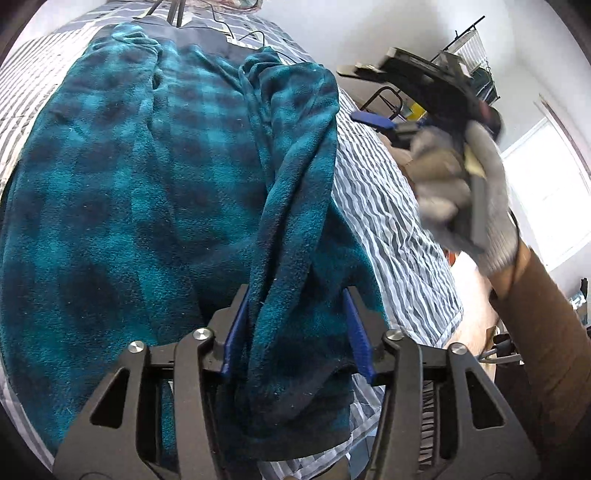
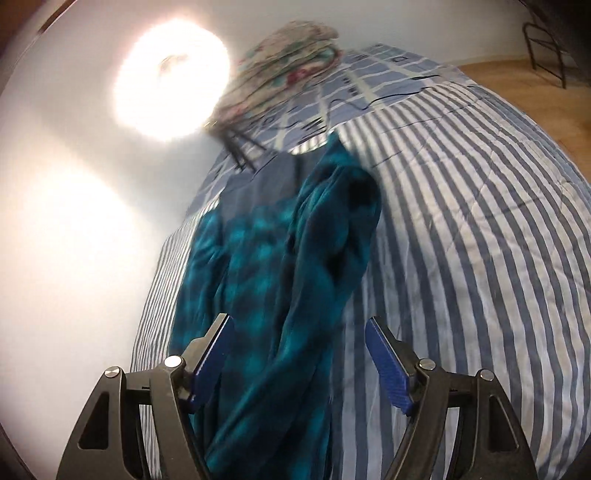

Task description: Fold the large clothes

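A large teal and dark plaid fleece garment [image 1: 140, 177] lies spread on a striped bed [image 1: 384, 206]. A bunched fold of it hangs between the blue pads of my left gripper [image 1: 295, 314], whose jaws stand wide apart around the cloth. In the left wrist view my right gripper [image 1: 373, 123] is raised at the right, held by a gloved hand [image 1: 476, 199]. In the right wrist view my right gripper [image 2: 299, 343] is open above the garment [image 2: 266, 258], with a fold of fleece lying between its pads; this view is motion-blurred.
The striped bedcover [image 2: 461, 221] runs to the right, with a checked sheet and a floral bundle [image 2: 284, 62] at the bed's far end. A cable [image 1: 247, 35] lies there. Wooden floor [image 2: 524, 88], a metal chair frame [image 2: 546, 55] and a rack [image 1: 469, 44] stand beyond.
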The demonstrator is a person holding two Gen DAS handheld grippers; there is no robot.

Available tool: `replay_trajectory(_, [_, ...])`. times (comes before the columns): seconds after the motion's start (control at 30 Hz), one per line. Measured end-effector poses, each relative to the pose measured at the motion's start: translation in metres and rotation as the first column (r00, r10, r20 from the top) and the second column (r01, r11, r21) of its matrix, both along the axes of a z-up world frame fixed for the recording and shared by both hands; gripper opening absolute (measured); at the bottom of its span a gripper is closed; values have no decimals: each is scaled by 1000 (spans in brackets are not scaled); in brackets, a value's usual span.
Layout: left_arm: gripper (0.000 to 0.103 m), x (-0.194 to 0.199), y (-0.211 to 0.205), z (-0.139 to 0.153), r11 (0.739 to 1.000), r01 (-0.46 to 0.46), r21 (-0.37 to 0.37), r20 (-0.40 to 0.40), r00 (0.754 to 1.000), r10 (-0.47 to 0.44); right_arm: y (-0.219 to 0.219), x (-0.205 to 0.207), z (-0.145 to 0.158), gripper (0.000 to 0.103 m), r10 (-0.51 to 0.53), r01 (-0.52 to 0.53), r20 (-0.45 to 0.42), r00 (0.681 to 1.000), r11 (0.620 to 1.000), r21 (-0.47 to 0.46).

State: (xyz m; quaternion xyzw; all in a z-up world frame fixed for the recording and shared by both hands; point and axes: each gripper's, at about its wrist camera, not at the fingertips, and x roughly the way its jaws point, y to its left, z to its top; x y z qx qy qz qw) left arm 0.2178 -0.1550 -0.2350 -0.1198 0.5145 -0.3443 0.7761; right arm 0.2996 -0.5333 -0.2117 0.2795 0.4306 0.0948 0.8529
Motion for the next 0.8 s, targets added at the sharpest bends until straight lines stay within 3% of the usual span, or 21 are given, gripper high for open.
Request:
replay_trajectory(0.17, [32, 3, 1, -1, 1000, 12, 3, -3, 1000, -12, -11, 37, -15, 76, -66, 66, -28, 997, 997, 29])
replay_trajectory(0.3, [13, 6, 1, -5, 1000, 16, 2, -5, 1000, -16, -17, 60, -37, 76, -100, 106, -71, 992, 991, 79])
replay_trajectory(0.33, [12, 6, 2, -6, 1000, 18, -8, -12, 1000, -18, -16, 62, -39, 72, -102, 109, -78, 992, 990, 92])
replay_trajectory(0.4, [9, 4, 4, -8, 1000, 17, -19, -19, 1000, -18, -12, 69, -41, 51, -80, 89, -90, 993, 991, 103])
replay_trajectory(0.43, [8, 3, 4, -8, 1000, 21, -23, -19, 1000, -22, -8, 71, -40, 36, -69, 78, -94, 993, 993, 92])
replay_trajectory(0.57, [7, -6, 5, -7, 998, 39, -41, -16, 999, -40, 13, 75, -19, 8, -28, 27, -71, 997, 999, -17])
replay_trajectory(0.67, [7, -9, 5, -8, 997, 39, -68, -32, 999, -41, 38, 78, 3, 2, 21, -27, -39, 999, 989, -143])
replay_trajectory(0.8, [7, -15, 6, -7, 996, 45, -81, -34, 998, -47, 88, 85, 23, 2, 100, -102, -23, 995, 940, -324])
